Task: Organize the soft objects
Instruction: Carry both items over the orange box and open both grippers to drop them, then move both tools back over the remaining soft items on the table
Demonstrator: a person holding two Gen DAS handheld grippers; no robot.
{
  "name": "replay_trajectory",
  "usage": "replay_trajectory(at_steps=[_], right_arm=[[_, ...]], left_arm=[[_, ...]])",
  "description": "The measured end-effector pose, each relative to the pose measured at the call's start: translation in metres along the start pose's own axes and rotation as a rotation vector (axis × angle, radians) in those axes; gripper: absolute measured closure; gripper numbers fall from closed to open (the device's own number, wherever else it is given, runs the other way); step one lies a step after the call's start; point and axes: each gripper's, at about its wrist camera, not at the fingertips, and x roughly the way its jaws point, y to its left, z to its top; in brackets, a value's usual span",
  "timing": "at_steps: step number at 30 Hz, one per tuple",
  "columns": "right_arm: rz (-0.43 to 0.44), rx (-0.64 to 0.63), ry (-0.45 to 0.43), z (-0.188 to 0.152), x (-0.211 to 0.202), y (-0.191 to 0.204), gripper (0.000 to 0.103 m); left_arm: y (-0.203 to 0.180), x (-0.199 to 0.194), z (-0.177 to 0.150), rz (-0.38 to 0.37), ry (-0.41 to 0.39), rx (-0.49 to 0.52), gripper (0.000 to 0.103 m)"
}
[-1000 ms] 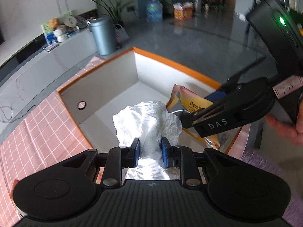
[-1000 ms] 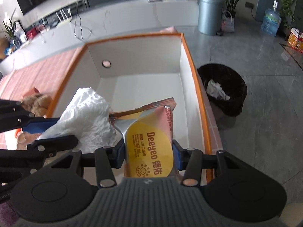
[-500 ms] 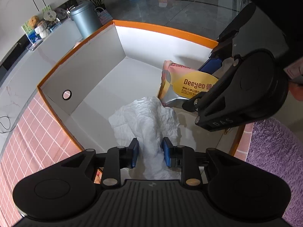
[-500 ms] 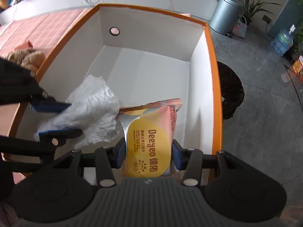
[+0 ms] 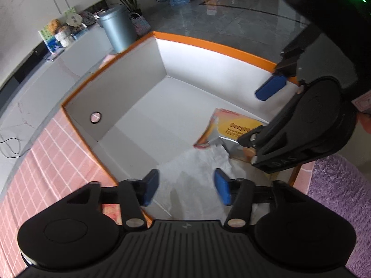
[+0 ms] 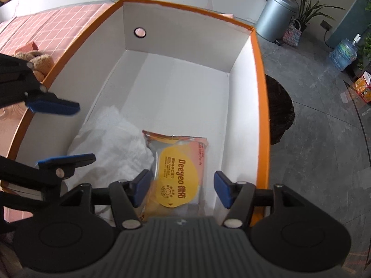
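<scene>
Box: a big white box (image 6: 185, 97) with an orange rim sits on a pink checked cloth (image 5: 46, 162). One wall has a small round hole (image 6: 140, 32).
White soft thing: a crumpled white thing (image 6: 116, 148), maybe cloth or paper, lies on the box floor near the left wall. It is too blurred to tell which.
Wipes pack: a flat pack (image 6: 180, 176) with a yellow circle and the word "Deeyeo" lies on the box floor, just beside the white soft thing and touching its edge. It is close to the right wall.
Left gripper: the left gripper (image 5: 186, 190) hangs over the white soft thing. Its jaws have just been opening and now stand wide apart. The blue pads (image 5: 150, 190) touch nothing; the white thing lies below the gap between them.
Right gripper: the right gripper (image 6: 182, 191) hangs over the wipes pack. Its jaws have just been opening too. The pads stand away from the pack's sides, and the pack lies loose below them.
Both grippers: they are near each other, side by side over the near end of the box.
Teddy: a brown plush toy (image 6: 39, 61) lies on the pink cloth outside the box, by its left wall.
Rug: a fuzzy purple rug (image 5: 336, 197) is beside the box.
Bins: a grey bin (image 5: 118, 31) stands on the floor far off, and a black bin (image 6: 278, 108) stands right next to the box.
</scene>
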Motion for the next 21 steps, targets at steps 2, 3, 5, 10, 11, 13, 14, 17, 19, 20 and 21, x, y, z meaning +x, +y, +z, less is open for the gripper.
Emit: replay_trajectory(at_steps=[2,3,5,10,11,13,14,17,19,20,21], right_arm=[[-0.003,0.008,-0.016,-0.002,-0.005,-0.001,0.035],[-0.003,0.011,-0.025,-0.002,-0.008,-0.002,0.032],[-0.013,0.018,-0.048,-0.004,-0.014,-0.001,0.029],[-0.015,0.061,-0.119,-0.008,-0.031,-0.003,0.02],[-0.012,0.074,-0.133,-0.009,-0.034,-0.006,0.02],[-0.013,0.093,-0.153,-0.012,-0.039,-0.008,0.02],[-0.017,0.101,-0.163,-0.013,-0.041,-0.008,0.02],[-0.03,0.123,-0.19,-0.016,-0.048,-0.009,0.02],[-0.035,0.136,-0.218,-0.02,-0.055,-0.008,0.02],[-0.036,0.141,-0.237,-0.022,-0.059,-0.008,0.02],[-0.039,0.145,-0.257,-0.024,-0.063,-0.007,0.02]], left_arm=[[0.002,-0.005,-0.001,-0.02,-0.016,-0.012,0.019],[0.002,-0.008,-0.001,-0.026,-0.019,-0.02,0.019],[0.002,-0.013,-0.003,-0.02,-0.032,-0.029,0.018],[0.002,-0.034,-0.009,-0.008,-0.117,-0.065,0.016],[0.002,-0.039,-0.01,-0.016,-0.135,-0.071,0.016],[0.004,-0.046,-0.012,-0.022,-0.158,-0.09,0.016],[0.004,-0.05,-0.012,-0.019,-0.167,-0.104,0.016],[0.007,-0.064,-0.016,-0.008,-0.213,-0.14,0.016],[0.01,-0.073,-0.019,-0.006,-0.245,-0.169,0.016],[0.011,-0.077,-0.021,-0.007,-0.262,-0.185,0.016],[0.012,-0.082,-0.024,-0.01,-0.282,-0.201,0.016]])
